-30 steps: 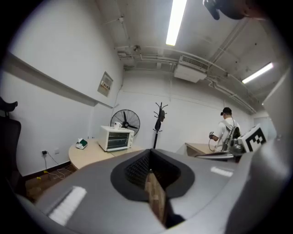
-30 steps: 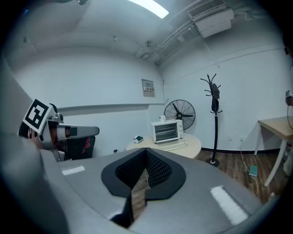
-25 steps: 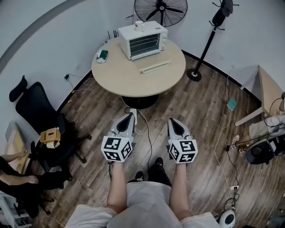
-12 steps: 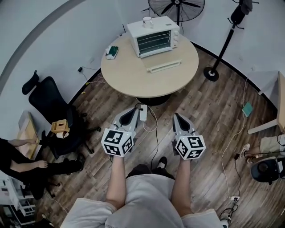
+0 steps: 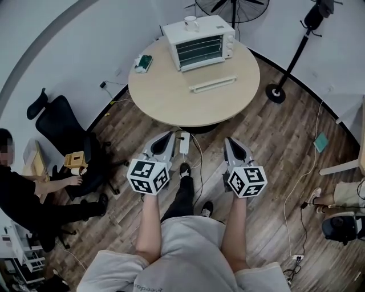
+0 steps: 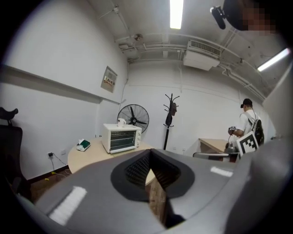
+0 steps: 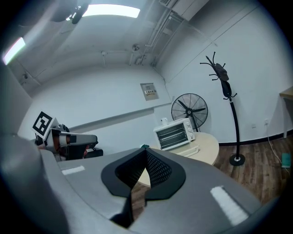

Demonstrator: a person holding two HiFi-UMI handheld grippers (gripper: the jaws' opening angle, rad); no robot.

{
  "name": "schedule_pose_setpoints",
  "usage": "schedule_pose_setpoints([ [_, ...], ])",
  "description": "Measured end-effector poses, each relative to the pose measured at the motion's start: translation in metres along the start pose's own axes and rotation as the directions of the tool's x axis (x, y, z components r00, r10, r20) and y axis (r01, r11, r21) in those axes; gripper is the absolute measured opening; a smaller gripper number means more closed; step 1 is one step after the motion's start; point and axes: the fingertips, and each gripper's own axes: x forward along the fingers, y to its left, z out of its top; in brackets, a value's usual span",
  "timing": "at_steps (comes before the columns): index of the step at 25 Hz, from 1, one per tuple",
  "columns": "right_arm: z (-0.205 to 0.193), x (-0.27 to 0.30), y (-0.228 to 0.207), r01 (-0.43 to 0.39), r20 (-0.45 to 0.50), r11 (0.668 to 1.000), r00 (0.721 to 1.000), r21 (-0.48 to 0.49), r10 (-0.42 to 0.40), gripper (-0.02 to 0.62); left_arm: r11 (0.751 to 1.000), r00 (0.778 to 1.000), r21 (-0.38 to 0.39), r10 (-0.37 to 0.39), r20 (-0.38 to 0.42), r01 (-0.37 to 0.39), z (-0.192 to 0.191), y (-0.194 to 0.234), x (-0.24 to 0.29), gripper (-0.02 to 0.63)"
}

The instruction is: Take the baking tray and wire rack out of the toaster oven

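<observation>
Toaster oven point(image 5: 198, 35), door closed, at the far edge of the round table point(image 5: 171, 97), well apart from our left gripper point(image 5: 169, 136) and right gripper point(image 5: 228, 141), both clenched empty; we judge a rough door pull could topple the mug point(image 5: 191, 23) on top.

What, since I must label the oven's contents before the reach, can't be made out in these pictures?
What lies inside the toaster oven: every view, too small behind the door.
Green-and-white thing on the table: head view, too small to name.
Fan: head view, cut off by the top edge.
Seated person: head view, cut off by the left edge.
</observation>
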Motion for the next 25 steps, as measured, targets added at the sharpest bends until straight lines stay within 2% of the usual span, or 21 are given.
schedule_pose_setpoints([
  [6,0.016,0.071,-0.026,0.021,-0.008,0.999,1.000,-0.025,-0.022,-0.003,0.998,1.000,-0.055,0.011,0.001,-0.011,0.020,0.056,0.064,0.055],
  [9,0.036,0.115,-0.041,0.040,-0.001,0.999,0.999,-0.035,-0.040,-0.003,0.998,1.000,-0.061,-0.017,0.024,0.019,0.041,0.079,0.104,0.055],
  [15,0.058,0.203,-0.069,0.084,-0.010,0.996,0.996,-0.032,-0.084,-0.003,0.995,0.997,-0.067,-0.079,0.010,0.080,0.065,0.125,0.186,0.055],
  [25,0.043,0.329,-0.094,0.122,-0.074,0.992,0.990,0.029,-0.120,-0.003,0.987,0.990,-0.085,-0.140,-0.031,0.137,0.067,0.198,0.269,0.055],
])
